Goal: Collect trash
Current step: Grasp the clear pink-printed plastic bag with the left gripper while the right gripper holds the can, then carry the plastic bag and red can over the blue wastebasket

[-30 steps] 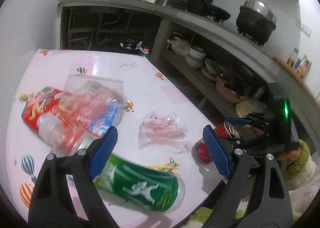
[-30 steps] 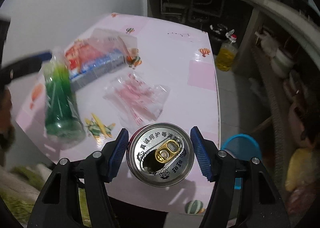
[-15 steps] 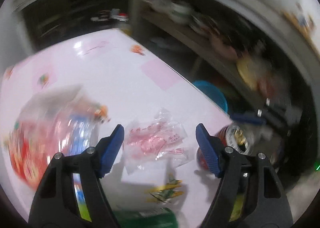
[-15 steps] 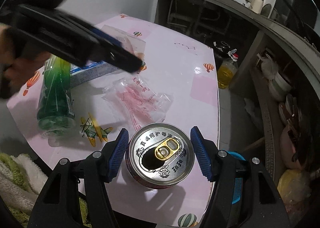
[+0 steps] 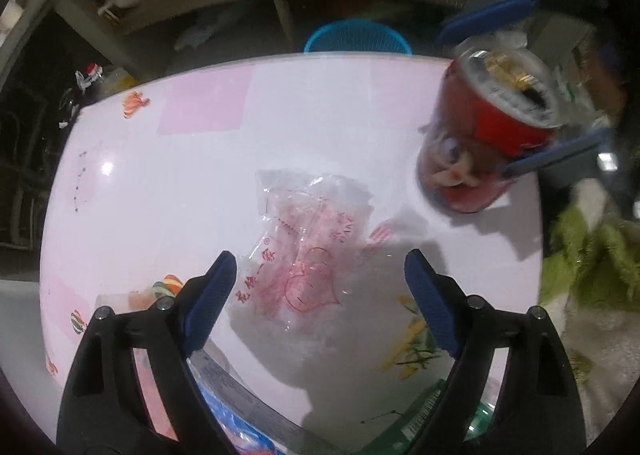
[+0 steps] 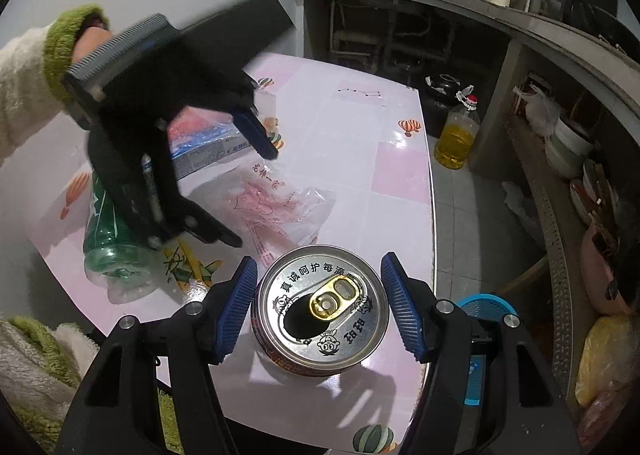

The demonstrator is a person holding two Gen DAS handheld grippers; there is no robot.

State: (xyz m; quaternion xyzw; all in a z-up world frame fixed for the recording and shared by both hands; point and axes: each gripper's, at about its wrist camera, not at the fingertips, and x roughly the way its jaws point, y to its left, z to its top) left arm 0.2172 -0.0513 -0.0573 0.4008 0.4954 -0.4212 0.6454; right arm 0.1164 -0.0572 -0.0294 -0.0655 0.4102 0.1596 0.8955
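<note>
Above the pink table [image 5: 320, 115], the left gripper [image 5: 320, 283] was pointed steeply down over a crumpled clear plastic bag [image 5: 312, 251] with red print; its jaws were opening, and the bag lay flat on the table beneath them, not pinched. Near the table's edge, a red drink can [image 6: 320, 311] was clamped upright between the blue pads [image 6: 236, 307] of the right gripper [image 6: 318, 305], its pull tab facing up. A green plastic bottle [image 6: 108, 239] was seen lying on its side beside the bag. A blue basket [image 5: 356, 37] stood on the floor beyond the table.
</note>
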